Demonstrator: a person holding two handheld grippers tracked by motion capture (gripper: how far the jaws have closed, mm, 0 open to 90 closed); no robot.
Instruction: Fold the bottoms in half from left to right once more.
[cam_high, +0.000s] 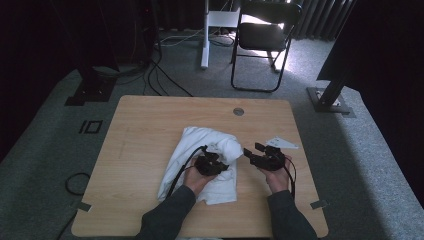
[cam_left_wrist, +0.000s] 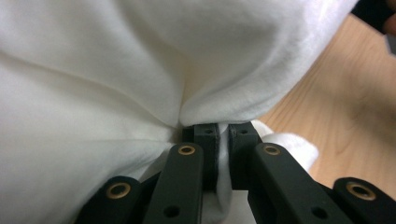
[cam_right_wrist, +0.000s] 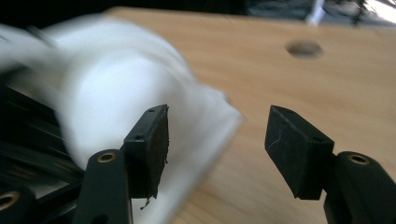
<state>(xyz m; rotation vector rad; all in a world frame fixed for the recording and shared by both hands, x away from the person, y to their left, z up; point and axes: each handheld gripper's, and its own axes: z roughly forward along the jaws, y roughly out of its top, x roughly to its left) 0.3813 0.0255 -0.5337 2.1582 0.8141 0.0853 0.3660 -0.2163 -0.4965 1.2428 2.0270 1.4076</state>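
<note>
A crumpled white cloth lies in the middle of the wooden table. My left gripper rests on the cloth's right part, shut on a pinched fold. The left gripper view shows the fold of cloth squeezed between the two pads, with the gripper closed tight on it. My right gripper hovers just right of the cloth, open with nothing between its jaws. In the right gripper view its gripper stands wide, the blurred cloth lies beside the left pad, and bare table shows between the jaws.
A round cable hole sits near the table's far edge. Beyond the table stand a black folding chair, a white desk leg and black stand bases with cables on the grey carpet. Bare wood lies left of the cloth.
</note>
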